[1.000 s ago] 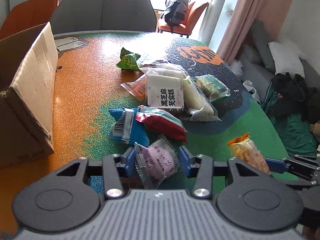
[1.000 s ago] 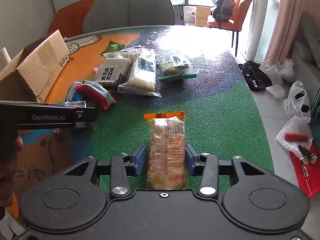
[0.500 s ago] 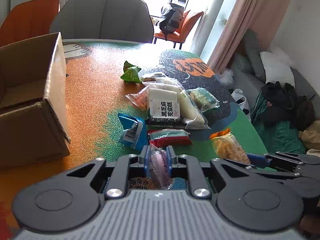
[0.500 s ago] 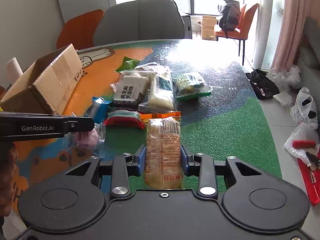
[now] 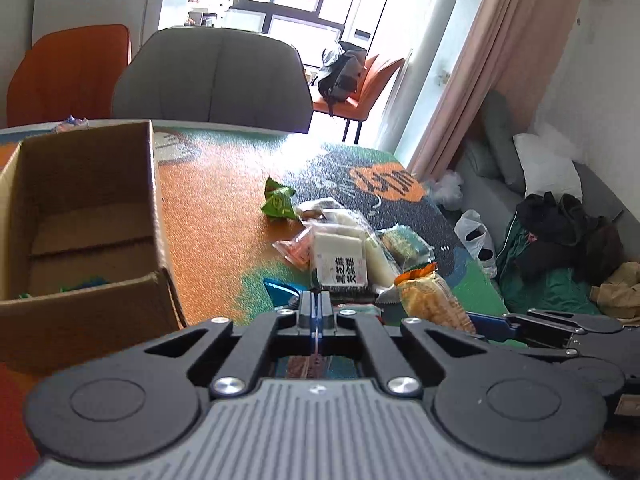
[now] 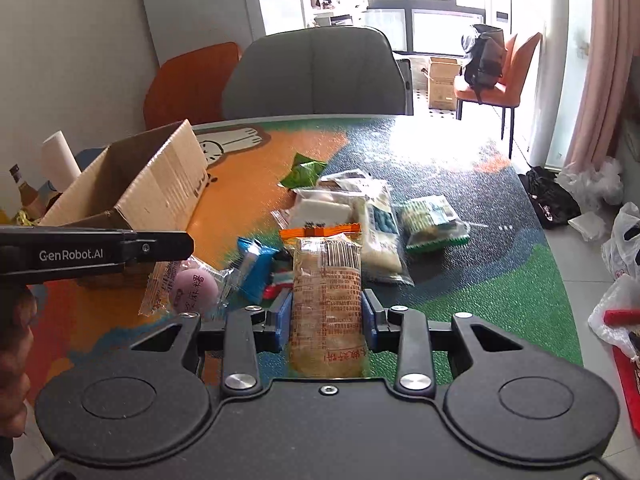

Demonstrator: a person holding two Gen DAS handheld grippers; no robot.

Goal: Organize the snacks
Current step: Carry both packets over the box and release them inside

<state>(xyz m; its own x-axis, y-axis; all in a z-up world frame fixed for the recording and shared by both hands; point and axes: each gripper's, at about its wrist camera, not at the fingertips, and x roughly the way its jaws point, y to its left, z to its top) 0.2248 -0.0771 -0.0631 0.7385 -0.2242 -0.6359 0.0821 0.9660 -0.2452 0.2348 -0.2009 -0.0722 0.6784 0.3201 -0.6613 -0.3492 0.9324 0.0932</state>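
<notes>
My left gripper (image 5: 316, 312) is shut on the thin edge of a clear packet with a pink mochi (image 6: 192, 286), which hangs below its arm in the right wrist view. My right gripper (image 6: 326, 312) is shut on a long orange-topped cracker pack (image 6: 326, 280), lifted above the table; the pack also shows in the left wrist view (image 5: 430, 300). An open cardboard box (image 5: 84, 216) stands to the left, with a green item on its floor. Loose snacks lie on the table: a green packet (image 5: 278, 202), a white rice-cake pack (image 5: 340, 258), a blue packet (image 6: 256, 266).
The table (image 6: 500, 280) has a colourful orange, green and dark mat. A grey chair (image 5: 212, 80) and an orange chair (image 5: 68, 72) stand at the far side. A green-and-white snack pack (image 6: 434, 218) lies right of the pile. Bags and clothes lie on the floor at right.
My left gripper has closed fully on the mochi packet and lifted it up and back. My right gripper has lifted the cracker pack up and back. The box inside has come into view.
</notes>
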